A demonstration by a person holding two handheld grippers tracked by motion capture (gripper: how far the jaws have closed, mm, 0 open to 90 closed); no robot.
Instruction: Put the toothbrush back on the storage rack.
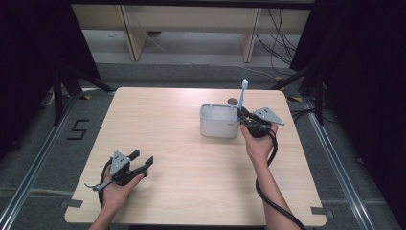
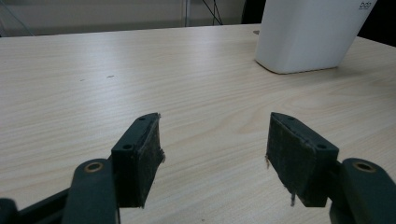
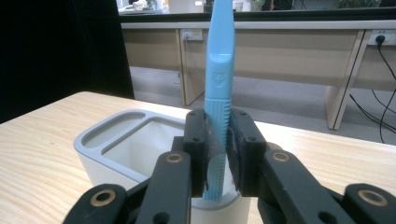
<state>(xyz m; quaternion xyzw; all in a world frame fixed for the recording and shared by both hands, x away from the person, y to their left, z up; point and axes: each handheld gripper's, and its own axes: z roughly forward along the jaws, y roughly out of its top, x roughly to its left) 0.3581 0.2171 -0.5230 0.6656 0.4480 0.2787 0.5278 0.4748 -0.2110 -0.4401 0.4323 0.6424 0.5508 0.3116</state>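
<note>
A light blue toothbrush [image 3: 218, 88] stands upright, pinched between the black jaws of my right gripper [image 3: 218, 154]. Its lower end hangs over the near compartment of a white holder with a grey rim [image 3: 116, 140]. From above, the toothbrush [image 1: 243, 96] rises at the right side of the holder [image 1: 219, 121], and my right gripper [image 1: 245, 116] is right beside that holder. My left gripper [image 1: 142, 160] rests low at the front left of the table, jaws wide apart. In the left gripper view my left gripper [image 2: 212, 154] holds nothing and the holder [image 2: 308, 32] stands far ahead.
The pale wooden table [image 1: 182, 158] has a small dark round mark [image 1: 232, 101] behind the holder. Desks and cables stand on the floor beyond the far edge. A thick black cable [image 1: 273, 191] trails from my right gripper along the forearm.
</note>
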